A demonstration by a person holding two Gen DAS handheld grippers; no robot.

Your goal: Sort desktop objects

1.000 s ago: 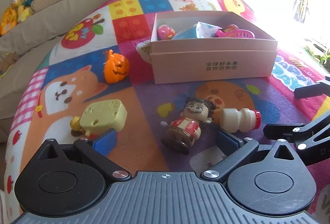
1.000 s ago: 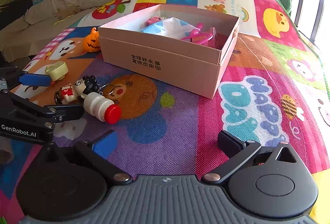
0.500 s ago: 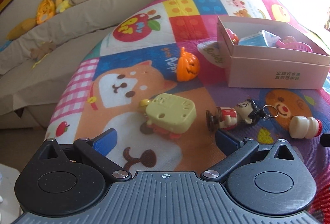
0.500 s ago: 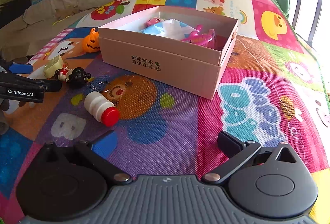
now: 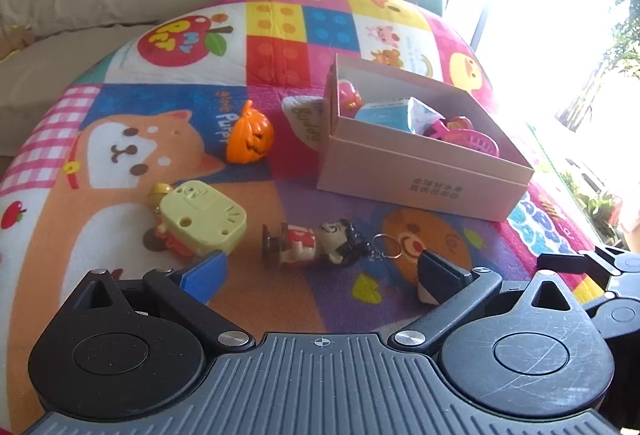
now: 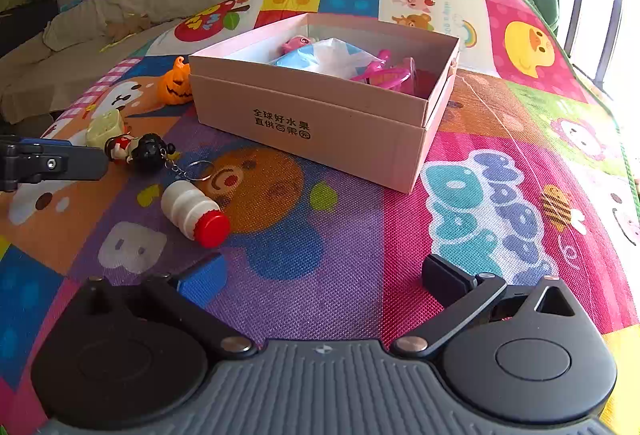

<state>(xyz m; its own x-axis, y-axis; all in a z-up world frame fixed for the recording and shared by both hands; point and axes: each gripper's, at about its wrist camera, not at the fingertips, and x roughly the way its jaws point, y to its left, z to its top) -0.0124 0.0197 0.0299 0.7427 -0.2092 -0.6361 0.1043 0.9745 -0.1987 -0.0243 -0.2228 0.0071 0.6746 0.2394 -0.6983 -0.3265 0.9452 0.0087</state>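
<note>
figurine keychain on side, head twd box

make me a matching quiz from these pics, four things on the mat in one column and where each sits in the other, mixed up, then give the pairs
Things
1. pumpkin toy
2. small bottle
3. pink comb
4. doll keychain

Places
A. inside the pink box
B. lying on its side between the open fingers of the left gripper
C. on the mat beside the box's left end
D. lying on the purple patch, red cap pointing toward the right gripper

Pairs: 1-C, 2-D, 3-A, 4-B
</note>
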